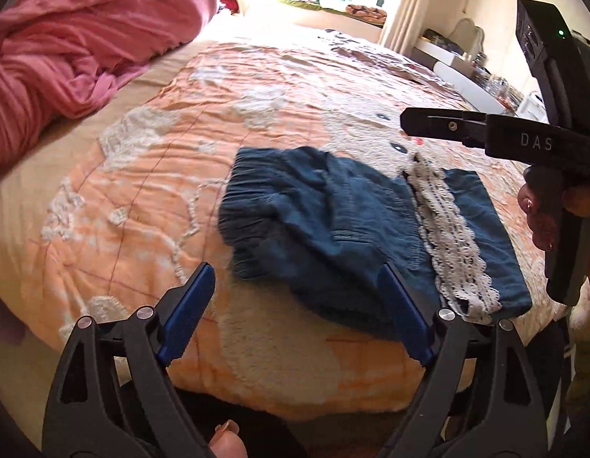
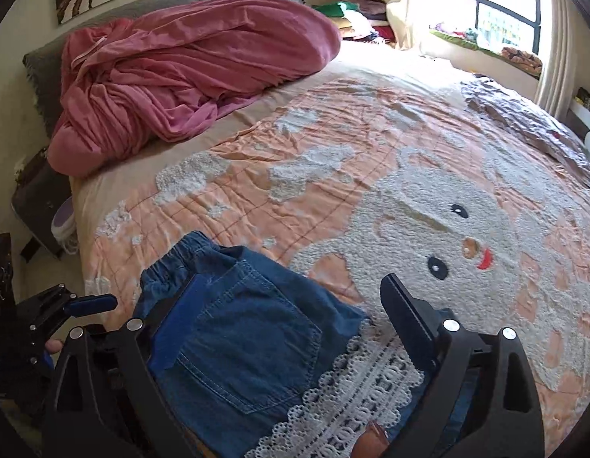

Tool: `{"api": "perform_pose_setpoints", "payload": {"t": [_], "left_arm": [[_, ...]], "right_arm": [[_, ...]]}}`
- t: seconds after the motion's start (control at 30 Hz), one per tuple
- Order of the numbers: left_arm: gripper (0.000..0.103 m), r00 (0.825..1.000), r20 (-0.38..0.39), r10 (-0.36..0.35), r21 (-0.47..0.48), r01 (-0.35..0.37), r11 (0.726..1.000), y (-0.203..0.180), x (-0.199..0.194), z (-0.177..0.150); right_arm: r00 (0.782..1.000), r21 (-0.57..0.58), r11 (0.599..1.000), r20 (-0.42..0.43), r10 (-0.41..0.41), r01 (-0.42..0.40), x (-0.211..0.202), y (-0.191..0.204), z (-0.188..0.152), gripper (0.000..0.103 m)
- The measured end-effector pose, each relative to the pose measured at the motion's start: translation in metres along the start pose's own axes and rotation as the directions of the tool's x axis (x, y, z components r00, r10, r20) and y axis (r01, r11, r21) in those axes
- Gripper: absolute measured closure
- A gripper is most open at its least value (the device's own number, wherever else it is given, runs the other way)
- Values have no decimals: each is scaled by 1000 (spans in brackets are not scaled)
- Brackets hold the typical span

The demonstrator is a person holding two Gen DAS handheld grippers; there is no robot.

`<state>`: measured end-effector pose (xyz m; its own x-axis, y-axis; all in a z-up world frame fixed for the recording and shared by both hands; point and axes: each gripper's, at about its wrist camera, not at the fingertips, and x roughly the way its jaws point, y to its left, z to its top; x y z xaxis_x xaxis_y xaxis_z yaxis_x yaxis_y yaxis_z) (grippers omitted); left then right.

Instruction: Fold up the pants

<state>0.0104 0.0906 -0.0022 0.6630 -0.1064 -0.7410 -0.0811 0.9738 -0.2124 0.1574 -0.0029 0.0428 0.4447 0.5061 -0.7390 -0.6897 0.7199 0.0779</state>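
The blue pants (image 1: 333, 225) are lying folded on the bed cover (image 1: 150, 175), close to the near edge of the bed. A strip of white lace (image 1: 451, 244) is running across them. The stretchy waist end is sitting on the side of the left gripper (image 1: 297, 313), and the lace end is sitting on the side of the right gripper (image 2: 291, 328).

The left gripper is hanging just above the near edge of the pants. Its two blue fingers (image 1: 188, 316) are standing wide apart. Nothing is sitting between them but the cover and a corner of the pants. One finger is hanging over the pants, and the other is hanging over bare cover. I cannot tell if the finger over the pants is touching them.

The right gripper is pointing down at the pants too. Its fingers (image 2: 407, 320) are also spread wide, and they are not pinching anything. The back pocket (image 2: 253, 343) is showing right between them, with the lace just under it.

Far ahead of both grippers, a pink blanket (image 2: 188, 72) is lying bunched up at the head of the bed. A white bunny face (image 2: 440, 229) is showing on the cover, past the right gripper.
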Motion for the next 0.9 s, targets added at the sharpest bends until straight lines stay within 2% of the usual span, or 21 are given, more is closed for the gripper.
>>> {"api": "perform_pose_setpoints", "payload": {"t": [0.2, 0.43, 0.5, 0.57, 0.6, 0.63, 0.67, 0.77, 0.9], "left_arm": [[21, 999, -33, -19, -57, 17, 998, 14, 15, -3], [20, 998, -51, -36, -75, 32, 997, 18, 24, -6], [19, 998, -54, -38, -82, 34, 996, 20, 26, -5], [19, 998, -55, -40, -88, 35, 996, 21, 28, -5], [18, 998, -57, -40, -89, 35, 995, 22, 29, -5], [18, 997, -59, -40, -90, 35, 995, 22, 31, -5], [17, 997, -60, -42, -95, 36, 995, 23, 32, -5], [16, 997, -63, -51, -109, 44, 993, 24, 36, -4], [17, 994, -59, -93, -141, 84, 986, 22, 38, 0]], "right_arm": [[985, -19, 991, -111, 130, -133, 52, 13, 17, 11], [958, -23, 982, -225, 180, -190, 107, 33, 27, 13], [949, -20, 979, -248, 193, -204, 117, 36, 27, 21], [936, -11, 973, -276, 219, -231, 124, 40, 26, 46], [929, -2, 969, -285, 236, -247, 126, 41, 25, 53], [921, 6, 961, -283, 266, -275, 126, 43, 24, 68], [918, 1, 956, -276, 284, -295, 124, 45, 23, 75], [928, -16, 954, -240, 286, -299, 114, 47, 23, 79], [922, 28, 936, -170, 349, -350, 92, 34, 22, 81]]}}
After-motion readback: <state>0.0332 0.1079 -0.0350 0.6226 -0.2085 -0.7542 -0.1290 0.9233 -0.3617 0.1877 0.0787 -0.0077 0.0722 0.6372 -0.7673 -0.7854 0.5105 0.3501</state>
